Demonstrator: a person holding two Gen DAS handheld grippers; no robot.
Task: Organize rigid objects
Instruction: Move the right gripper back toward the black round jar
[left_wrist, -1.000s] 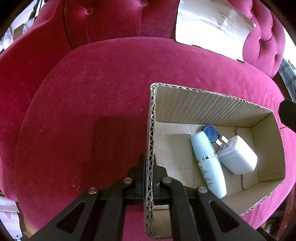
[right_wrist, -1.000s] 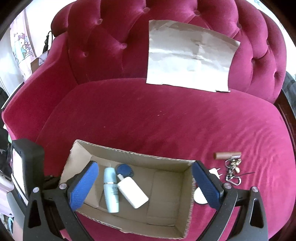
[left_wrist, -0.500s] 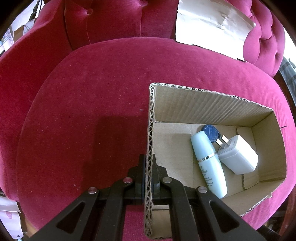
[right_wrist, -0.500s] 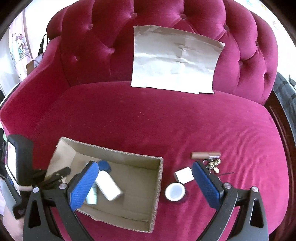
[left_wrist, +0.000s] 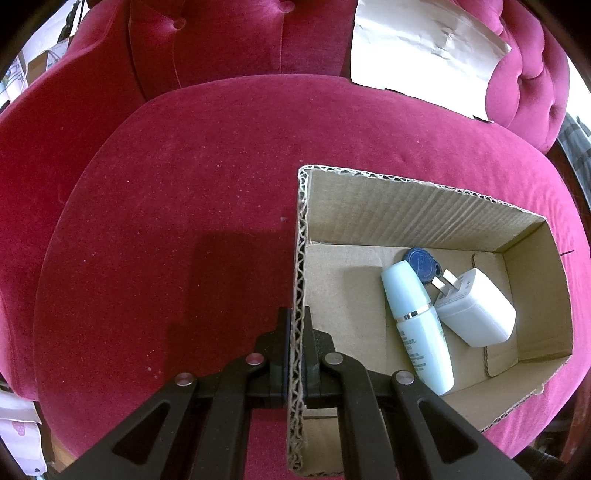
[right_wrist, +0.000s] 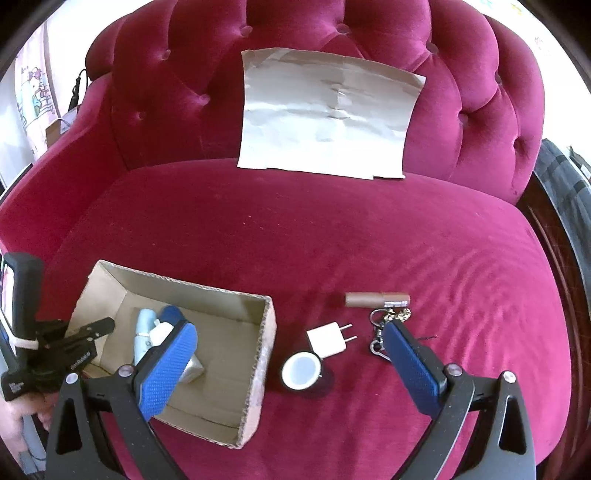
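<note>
Left gripper (left_wrist: 295, 347) clamped on cardboard box (left_wrist: 417, 218) wall, right gripper (right_wrist: 291, 363) spread wide over sofa seat (right_wrist: 295, 240) above white plug adapter (right_wrist: 327, 339), probably light, stiff, slick-sided; best pinched across its flat faces, clear of prongs.

A: Both views bright, daylit. Strong fisheye bend; black vignette rings the corners of each.

B: Glare?

A: Yes. The paper sheet (left_wrist: 424, 48) against the sofa (left_wrist: 184, 184) back is blown out white in the left wrist view; windows at the edges are clipped.

B: Shadows?

A: A soft dark patch falls on the seat left of the cardboard box (left_wrist: 406, 214). Centre sharp; edges slightly smeared.
</note>
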